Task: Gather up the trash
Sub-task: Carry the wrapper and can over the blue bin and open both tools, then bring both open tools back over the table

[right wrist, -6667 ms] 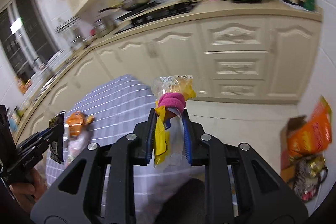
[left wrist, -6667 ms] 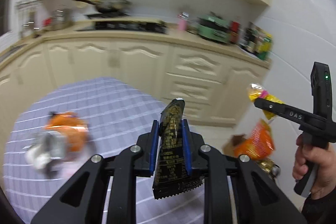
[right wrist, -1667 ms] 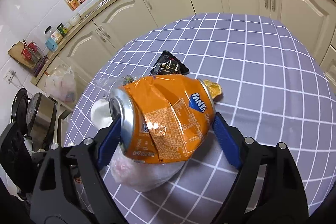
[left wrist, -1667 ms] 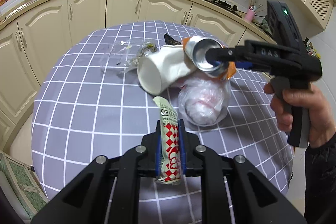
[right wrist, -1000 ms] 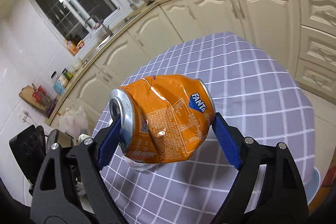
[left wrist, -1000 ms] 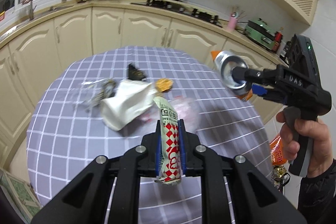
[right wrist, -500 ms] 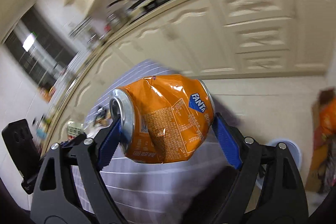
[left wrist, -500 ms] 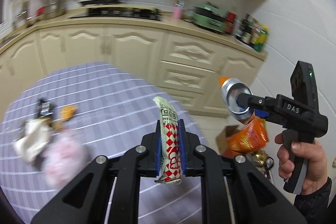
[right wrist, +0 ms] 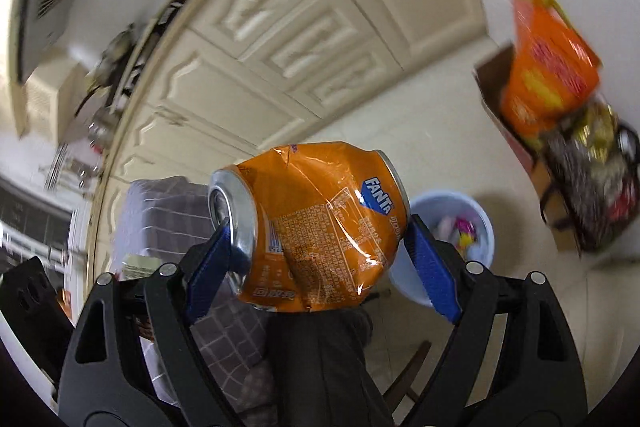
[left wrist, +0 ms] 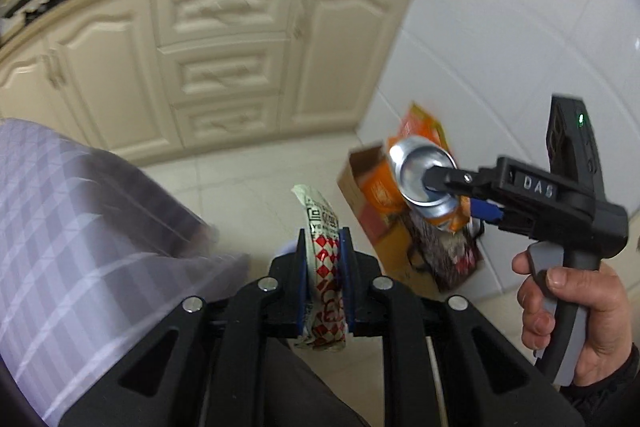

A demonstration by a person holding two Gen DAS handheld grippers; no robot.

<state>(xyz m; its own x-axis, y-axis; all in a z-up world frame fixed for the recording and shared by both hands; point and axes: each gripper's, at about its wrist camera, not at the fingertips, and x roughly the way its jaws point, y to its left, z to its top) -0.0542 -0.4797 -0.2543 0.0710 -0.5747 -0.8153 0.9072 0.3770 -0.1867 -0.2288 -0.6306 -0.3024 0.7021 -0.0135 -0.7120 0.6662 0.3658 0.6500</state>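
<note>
At the left of the left wrist view the checked tablecloth [left wrist: 80,227] is seen blurred, and at lower centre a red-and-white wrapper [left wrist: 325,247] is pinched upright between the narrow jaws of the left gripper [left wrist: 324,259]. To the right, a dented orange can [left wrist: 426,183] is gripped end to end by the right gripper [left wrist: 460,193], held in a hand [left wrist: 576,311] in front of a cardboard box [left wrist: 360,179]. In the right wrist view the can [right wrist: 320,227] is clamped sideways at centre between wide-set jaws, with a pale blue bin [right wrist: 482,223] on the floor just right of it.
</note>
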